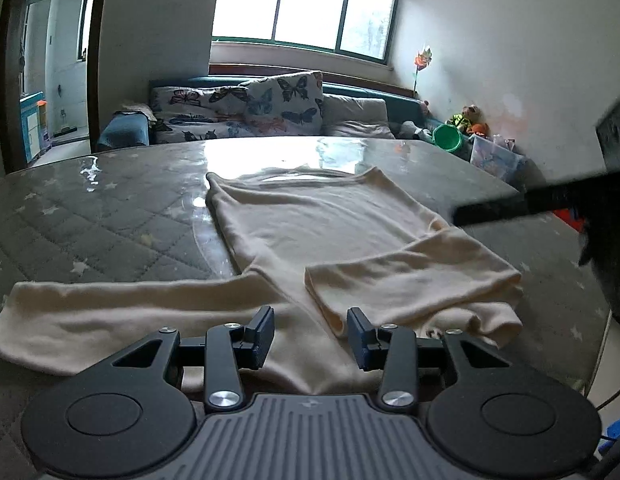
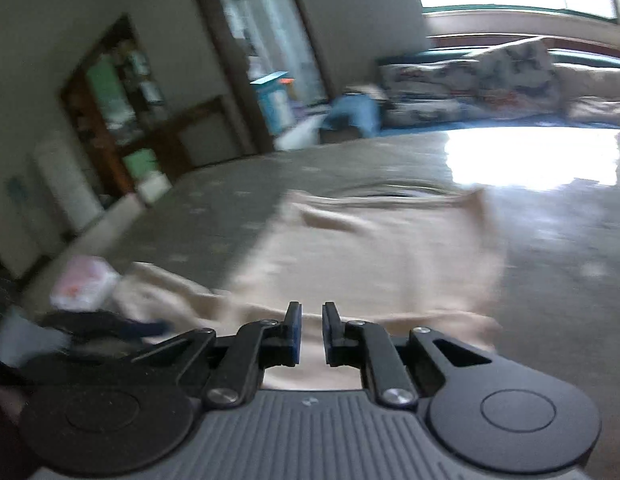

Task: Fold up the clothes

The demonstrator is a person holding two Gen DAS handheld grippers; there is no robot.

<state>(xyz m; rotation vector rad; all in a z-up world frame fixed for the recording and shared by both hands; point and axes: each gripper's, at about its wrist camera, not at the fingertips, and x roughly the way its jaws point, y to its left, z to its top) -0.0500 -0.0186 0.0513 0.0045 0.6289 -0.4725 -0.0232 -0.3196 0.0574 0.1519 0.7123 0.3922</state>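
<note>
A cream long-sleeved top lies flat on a grey quilted table. Its right sleeve is folded across the body; its left sleeve stretches out to the left. My left gripper is open and empty, just above the near part of the top. My right gripper is open with a narrow gap, empty, above the near edge of the top; this view is blurred by motion. The right gripper also shows as a dark blurred bar at the right of the left wrist view.
A sofa with butterfly cushions stands behind the table under a window. A green bucket and toys sit at the back right. A pink-white packet lies near the table's left edge. A doorway and shelves are at the left.
</note>
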